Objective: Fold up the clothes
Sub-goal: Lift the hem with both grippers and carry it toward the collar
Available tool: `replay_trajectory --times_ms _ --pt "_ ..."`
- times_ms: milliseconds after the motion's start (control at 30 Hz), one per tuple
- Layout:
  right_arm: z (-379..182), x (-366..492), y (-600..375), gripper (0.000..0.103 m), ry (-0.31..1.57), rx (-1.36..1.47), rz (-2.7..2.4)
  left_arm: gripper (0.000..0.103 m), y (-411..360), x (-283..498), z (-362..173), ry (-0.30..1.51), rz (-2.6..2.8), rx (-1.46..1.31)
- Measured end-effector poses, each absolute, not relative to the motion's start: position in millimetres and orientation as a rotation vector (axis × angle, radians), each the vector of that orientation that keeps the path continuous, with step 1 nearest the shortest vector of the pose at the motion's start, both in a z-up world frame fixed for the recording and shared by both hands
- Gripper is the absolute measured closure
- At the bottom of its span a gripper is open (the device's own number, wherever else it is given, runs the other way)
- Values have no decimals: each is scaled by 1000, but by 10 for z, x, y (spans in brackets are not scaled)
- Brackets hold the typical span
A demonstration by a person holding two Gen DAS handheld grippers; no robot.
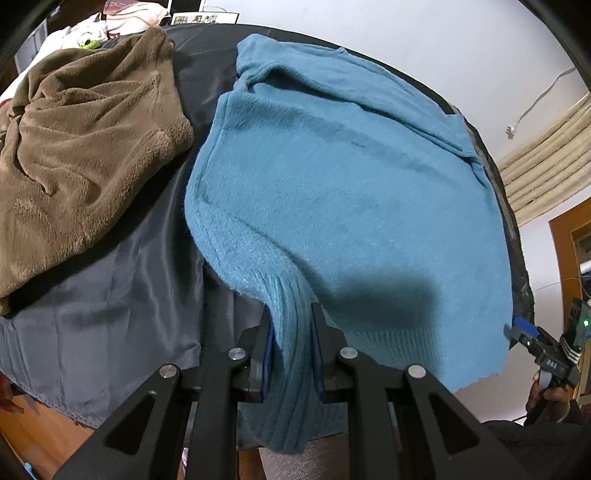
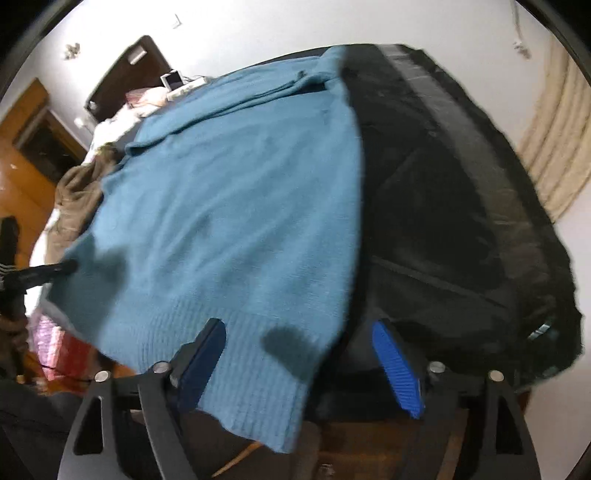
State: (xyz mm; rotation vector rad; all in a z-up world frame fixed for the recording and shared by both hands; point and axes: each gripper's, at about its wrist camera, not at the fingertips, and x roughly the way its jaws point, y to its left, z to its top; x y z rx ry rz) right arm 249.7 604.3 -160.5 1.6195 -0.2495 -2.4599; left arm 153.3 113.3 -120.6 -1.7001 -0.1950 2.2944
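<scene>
Left gripper (image 1: 293, 345), nearest in its own view: jaws closed on a bunched, ribbed fold of the teal sweater (image 1: 332, 192), likely a cuff or hem corner; the pinched cloth hangs down past the fingers toward the camera. Both blue pads press against the knit.

Right gripper (image 2: 301, 363): jaws wide apart, blue pads (image 2: 397, 369) well separated, holding nothing. The sweater's ribbed hem (image 2: 236, 354) drapes between them and over the near table edge; whether it touches the left pad I cannot tell, the view is blurred. In the left wrist view the same gripper (image 1: 521, 332) shows at the sweater's near-right corner, just beside the hem.

Beyond the grippers the sweater lies spread flat over most of a dark grey cloth-covered surface (image 1: 122, 288), body up, with a sleeve folded across the far end near the collar (image 1: 266, 74).

Left of the sweater, apart from it, a brown fleece garment (image 1: 85, 147) sits rumpled in a heap. Right of the sweater, a black garment (image 2: 461, 206) lies touching its edge.

Far left: pale bedding (image 1: 122, 18). Far right: cream pleated curtain (image 2: 557, 147) against a white wall.
</scene>
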Motion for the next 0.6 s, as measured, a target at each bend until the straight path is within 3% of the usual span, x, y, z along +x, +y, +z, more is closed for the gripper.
replay_trajectory --times_ms 400,500,567,600 --pt "-1692 2583 5727 19 -156 1617 -2439 84 1157 1535 -1217 -181 2295 -1718" --pt "-1728 2558 5456 19 31 1587 -2449 84 1137 1554 -1221 -182 2294 -1725" --pt "-1753 2598 5252 25 194 1540 -2432 84 1121 1566 -1226 -187 2293 -1729" --pt "-1741 2616 5180 39 222 1505 -2411 84 1112 1571 -1228 -191 2293 -1730"
